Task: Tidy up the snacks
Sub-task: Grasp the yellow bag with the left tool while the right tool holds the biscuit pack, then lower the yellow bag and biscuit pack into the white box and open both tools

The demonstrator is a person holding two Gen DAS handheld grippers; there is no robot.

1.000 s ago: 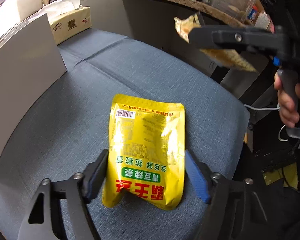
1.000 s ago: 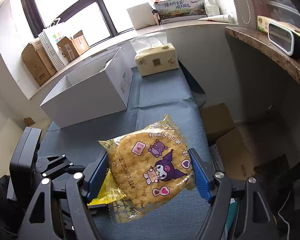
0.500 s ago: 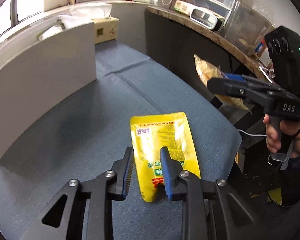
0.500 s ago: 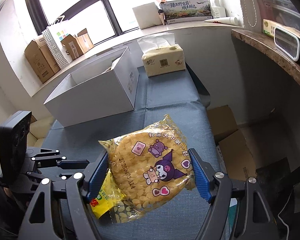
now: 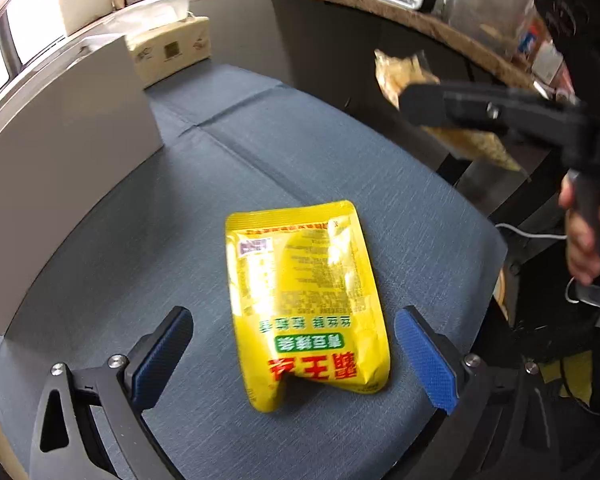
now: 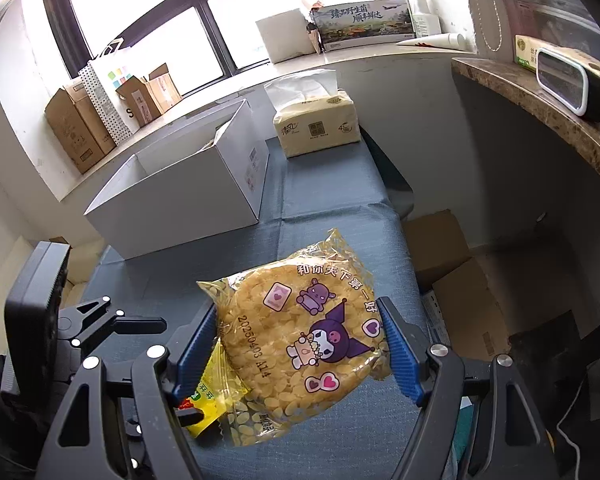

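A yellow snack pouch (image 5: 306,300) lies flat on the blue-grey cushion (image 5: 300,152). My left gripper (image 5: 294,352) is open, its blue pads on either side of the pouch's near end, not touching it. My right gripper (image 6: 300,348) is shut on a clear round rice-cracker pack (image 6: 300,336) with a purple cartoon print and holds it above the cushion. That pack and gripper show at the right of the left wrist view (image 5: 440,116). The yellow pouch peeks out under the pack in the right wrist view (image 6: 210,400).
An open white box (image 6: 188,196) stands on the cushion at the left; its wall shows in the left wrist view (image 5: 60,140). A tissue pack (image 6: 316,128) sits at the far end. A stone counter (image 6: 560,120) runs along the right. Cardboard boxes (image 6: 452,276) lie on the floor.
My left gripper was open around the pouch, closed on it half a second ago, and has now opened wide again. The pouch lies flat. The right gripper keeps holding the cracker pack.
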